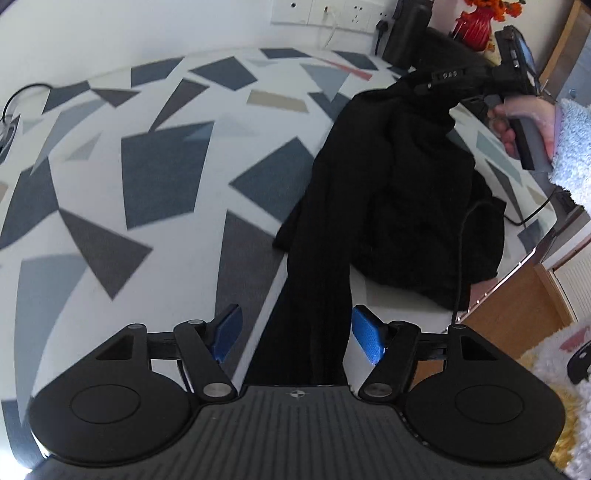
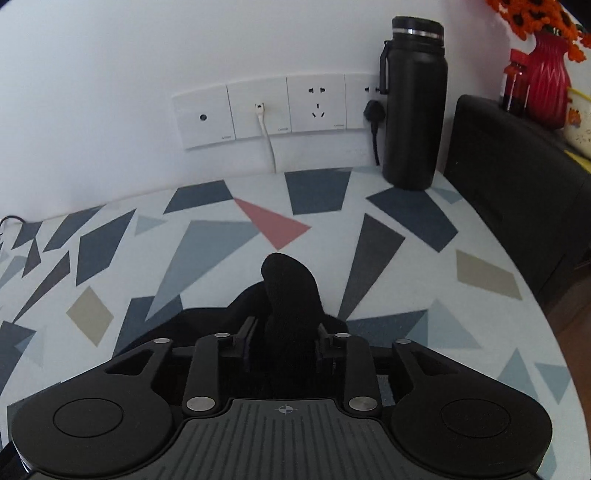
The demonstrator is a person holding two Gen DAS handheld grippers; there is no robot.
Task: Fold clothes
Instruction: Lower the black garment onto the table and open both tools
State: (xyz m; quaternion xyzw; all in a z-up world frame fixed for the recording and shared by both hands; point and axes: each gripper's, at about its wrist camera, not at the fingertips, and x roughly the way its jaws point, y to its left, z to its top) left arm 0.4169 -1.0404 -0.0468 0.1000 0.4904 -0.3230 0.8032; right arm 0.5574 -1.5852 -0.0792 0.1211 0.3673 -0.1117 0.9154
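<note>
Left wrist view: one black garment (image 1: 399, 192), plain dark knit, no print, bunched in a heap on the patterned table (image 1: 147, 177) toward the right edge. One long strip of it runs from the heap down between my left gripper (image 1: 297, 334) fingers. Two blue pads (image 1: 367, 338), both clear of the cloth; gap shows on each side, so my left jaws are released, nothing clamped. One hand (image 1: 524, 122) in a fluffy pale sleeve (image 1: 572, 155) holds my right gripper (image 1: 458, 79) at the top of the heap; its tips are buried in black fabric. One red vase (image 1: 474, 31) with orange flowers behind.

Right wrist view: same garment (image 2: 291, 291), one rounded fold sticking up between my right gripper (image 2: 284, 336) fingers, the rest spread low on the table (image 2: 424, 295) just under me. Fingers stand apart with the cloth filling the gap; cannot tell if the pads still press on it. Counted at the back wall: one black bottle (image 2: 413, 107) upright on the table, four wall plates (image 2: 280, 109), two plugs in, one white cable and one black. One red vase (image 2: 546, 77), one small red jar (image 2: 515, 79) beside it, one dark chair back (image 2: 517, 177) at right.
</note>
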